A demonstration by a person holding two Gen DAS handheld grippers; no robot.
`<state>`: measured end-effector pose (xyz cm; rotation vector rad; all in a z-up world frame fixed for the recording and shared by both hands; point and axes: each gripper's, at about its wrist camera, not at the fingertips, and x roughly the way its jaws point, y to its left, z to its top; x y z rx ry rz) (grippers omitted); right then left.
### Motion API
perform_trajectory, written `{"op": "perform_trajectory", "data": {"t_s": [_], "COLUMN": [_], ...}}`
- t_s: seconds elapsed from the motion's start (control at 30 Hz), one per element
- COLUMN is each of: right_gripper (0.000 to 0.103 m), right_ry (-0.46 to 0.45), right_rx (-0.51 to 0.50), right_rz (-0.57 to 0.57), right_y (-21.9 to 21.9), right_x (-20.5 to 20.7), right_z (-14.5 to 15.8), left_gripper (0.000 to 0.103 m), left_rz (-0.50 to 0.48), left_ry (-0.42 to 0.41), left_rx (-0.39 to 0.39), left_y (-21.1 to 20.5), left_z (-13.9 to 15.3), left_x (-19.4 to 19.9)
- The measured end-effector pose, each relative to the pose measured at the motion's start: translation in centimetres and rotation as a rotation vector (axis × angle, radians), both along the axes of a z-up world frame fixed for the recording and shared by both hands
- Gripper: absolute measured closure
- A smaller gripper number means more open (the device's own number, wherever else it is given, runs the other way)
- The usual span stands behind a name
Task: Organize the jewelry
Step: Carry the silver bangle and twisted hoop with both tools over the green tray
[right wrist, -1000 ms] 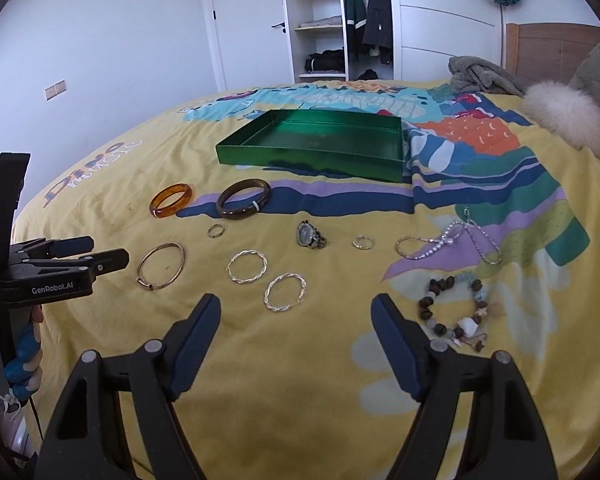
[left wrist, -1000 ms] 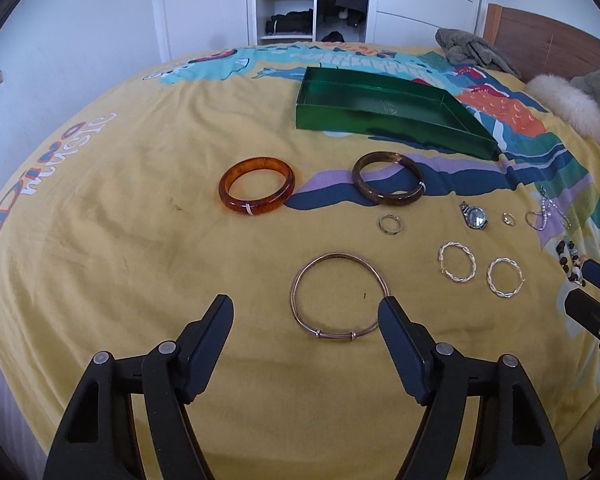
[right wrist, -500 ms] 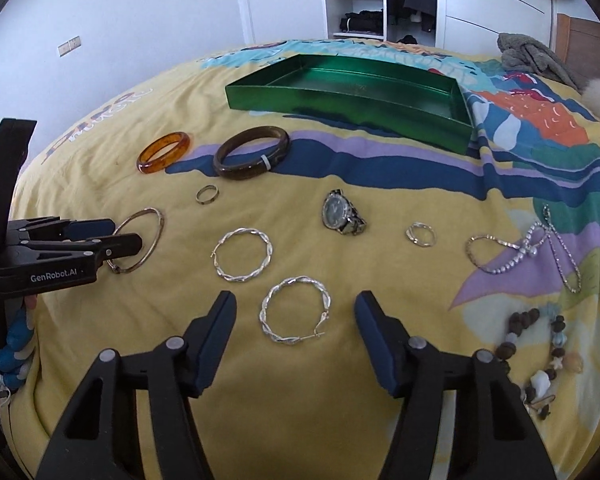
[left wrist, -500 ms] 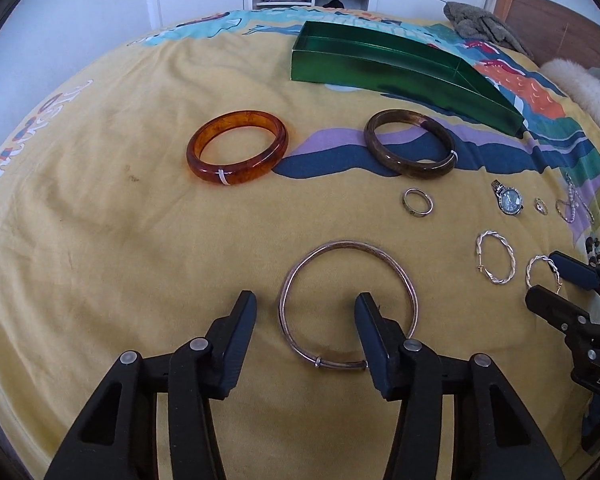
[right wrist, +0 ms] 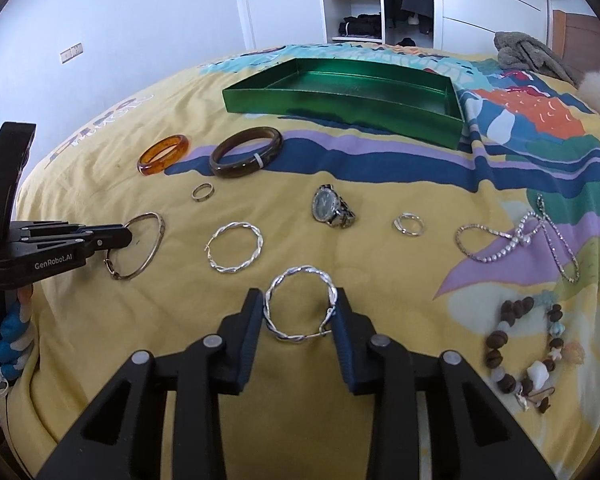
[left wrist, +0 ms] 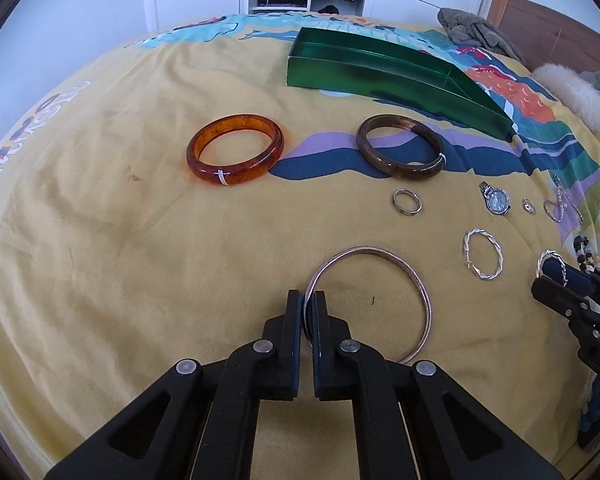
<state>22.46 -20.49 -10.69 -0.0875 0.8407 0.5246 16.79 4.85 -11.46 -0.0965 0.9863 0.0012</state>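
My left gripper [left wrist: 308, 300] is shut on the rim of a thin metal bangle [left wrist: 404, 272] that lies on the yellow bedspread; it also shows in the right wrist view [right wrist: 148, 248]. My right gripper [right wrist: 298, 304] has its jaws closed in around a twisted silver hoop earring [right wrist: 300, 308], touching both sides. A green tray [right wrist: 340, 100] stands at the back, empty as far as I see. An amber bangle [left wrist: 234, 150], a dark brown bangle [left wrist: 400, 148], a ring [left wrist: 407, 201], a watch [right wrist: 332, 208] and a second twisted hoop [right wrist: 236, 252] lie between.
A small ring [right wrist: 408, 224], a silver chain necklace [right wrist: 520, 240] and a bead-and-shell bracelet [right wrist: 528, 348] lie to the right. A fur cushion [left wrist: 576, 96] and grey cloth [left wrist: 476, 36] sit near the headboard. A wardrobe stands behind the bed.
Both grippers moved down and forward. The left jaws closed onto the thin bangle's rim. The right jaws narrowed around the twisted hoop earring.
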Motion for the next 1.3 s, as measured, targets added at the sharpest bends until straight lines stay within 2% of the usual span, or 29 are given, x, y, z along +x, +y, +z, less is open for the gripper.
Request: {"op": "perform_trajectory", "data": {"t_s": [0.3,0.8,1.0,1.3], "right_gripper": [0.071,0.071,0.071,0.071], "right_ry": [-0.064,-0.195,-0.216,-0.24], "right_rx": [0.078,0.135,0.158,0.166], "right_rz": [-0.028,-0.077,-0.093,-0.105], "right_y": [-1.3,-3.6,-4.6,-5.5], "right_x": [-3.1,-9.7,-11.7,-13.5], "right_z": [3.3,9.9,11.0,11.8], "left_gripper": [0.099,0.1,0.1,0.1], "left_rz": [-0.006,-0.063,-0.095,-0.148], "left_ry": [-0.083,-0.245,-0.277,-0.338], "left_rx": [0.039,0.086,0.055,0.055], "left_y": [-0.6,-3.1,-3.6,-5.6], "left_z": [3.6,11.2,13.1,15.7], "left_x": [-2.5,-8.2,-10.0,-12.0]}}
